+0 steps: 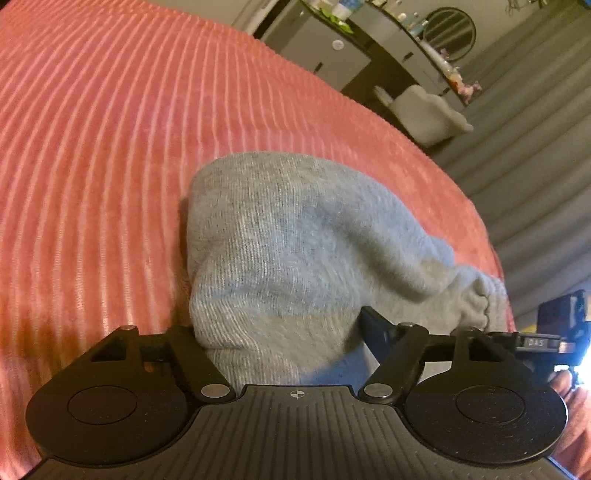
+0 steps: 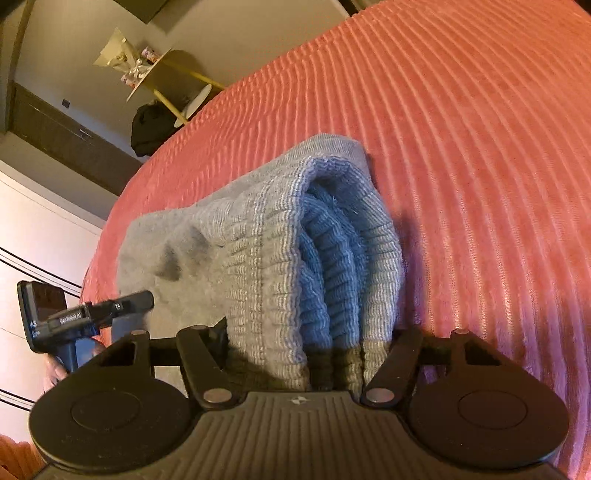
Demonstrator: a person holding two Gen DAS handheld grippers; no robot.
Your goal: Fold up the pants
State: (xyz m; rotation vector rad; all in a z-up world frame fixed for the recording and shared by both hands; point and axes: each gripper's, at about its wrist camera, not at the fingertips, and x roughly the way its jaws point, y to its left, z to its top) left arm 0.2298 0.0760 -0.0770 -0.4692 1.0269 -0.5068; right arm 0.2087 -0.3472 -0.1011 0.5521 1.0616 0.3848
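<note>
The grey knit pants (image 1: pixel 280 251) lie bunched on a red ribbed bedspread (image 1: pixel 92 166). In the left wrist view the cloth fills the gap between my left gripper's jaws; my left gripper (image 1: pixel 280 332) is shut on a fold of the pants. In the right wrist view the ribbed waistband (image 2: pixel 317 266) of the pants (image 2: pixel 207 236) is gathered in layers between the jaws of my right gripper (image 2: pixel 310 343), which is shut on it. The fingertips of both grippers are hidden by cloth. The left gripper also shows in the right wrist view (image 2: pixel 110 310), at the pants' left side.
The bedspread (image 2: pixel 480 166) stretches far around the pants. Beyond the bed's edge stand a dark dresser with bottles (image 1: pixel 369 44), a round mirror (image 1: pixel 448 33), grey curtains (image 1: pixel 535 147), a small round table (image 2: pixel 155 70) and a black bag (image 2: pixel 151 129).
</note>
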